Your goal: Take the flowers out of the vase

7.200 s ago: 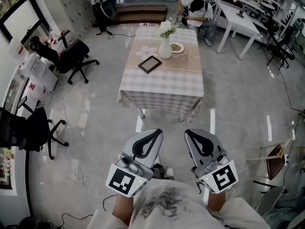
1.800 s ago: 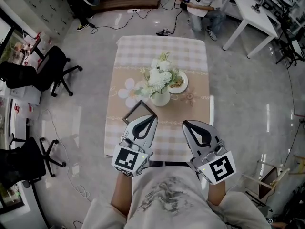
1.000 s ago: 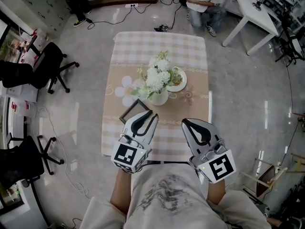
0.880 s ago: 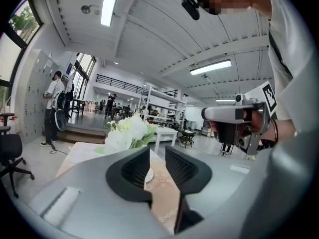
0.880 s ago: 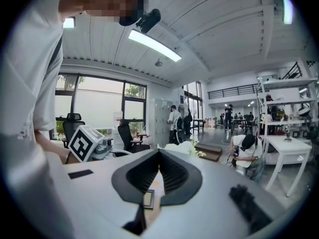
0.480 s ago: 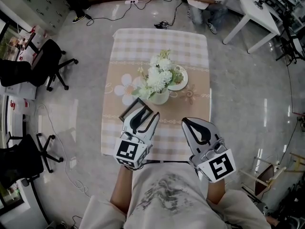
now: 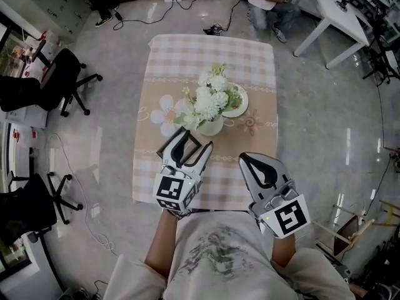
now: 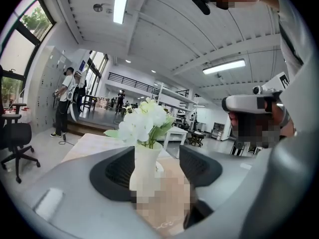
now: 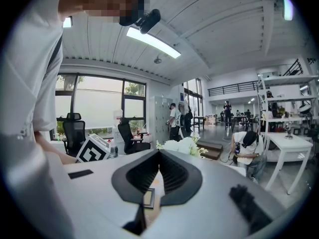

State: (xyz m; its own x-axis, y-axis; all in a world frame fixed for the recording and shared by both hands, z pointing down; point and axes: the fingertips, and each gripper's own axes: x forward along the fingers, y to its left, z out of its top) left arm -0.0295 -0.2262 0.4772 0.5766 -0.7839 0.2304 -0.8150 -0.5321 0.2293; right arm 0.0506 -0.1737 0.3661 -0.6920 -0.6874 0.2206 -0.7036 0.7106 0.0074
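Left gripper [image 7: 192, 141] has shifted nearer the vase [image 7: 210, 127], jaws just opening, apart and gripping nothing. Flowers [image 7: 209, 99] stand in the vase, hiding most of it from above. Right gripper [image 7: 245, 157] sits farther from the vase, jaws together.

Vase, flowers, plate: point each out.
vase [image 8: 144, 166], left gripper view, middle of its white body.
flowers [image 7: 209, 99], head view, white blooms at the bunch's centre.
plate [image 7: 243, 104], head view, bare right rim.

Glossy grey floor [image 7: 312, 136] catching reflections; black office chairs [image 7: 65, 74] along the left, a white table [image 7: 334, 8] at upper right, tall windows [image 9: 99, 103], strip lights [image 9: 152, 41] on a white ribbed ceiling [image 9: 224, 34]
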